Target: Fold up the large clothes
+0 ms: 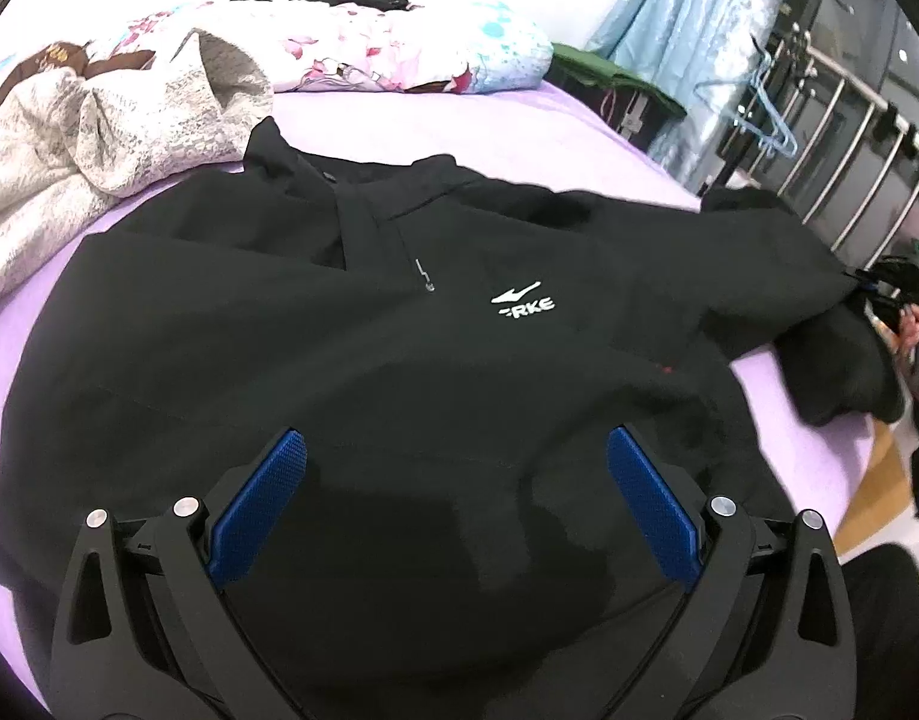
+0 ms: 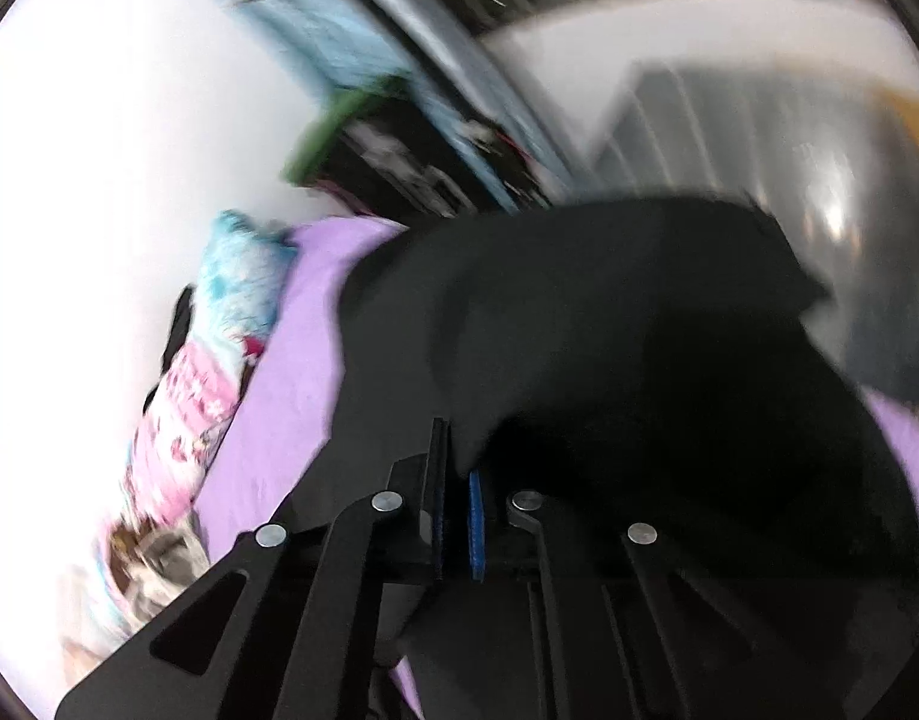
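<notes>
Spread with a lilac sheet [image 1: 519, 132], bed carrying everything. Left of the black zip-neck jacket with white chest logo [image 1: 399, 348]: crumpled cream knitted garment [image 1: 99, 138]. Behind the jacket: floral pink-and-blue pillow [image 1: 387, 48]. Lying flat, front up, across the middle of the sheet: the jacket itself. Hovering above the jacket's lower hem, blue-padded left gripper [image 1: 456, 504], jaws wide, nothing between. At the jacket's right sleeve, blurred right gripper [image 2: 457, 516], jaws pressed together on a fold of black cloth, sleeve lifted.
</notes>
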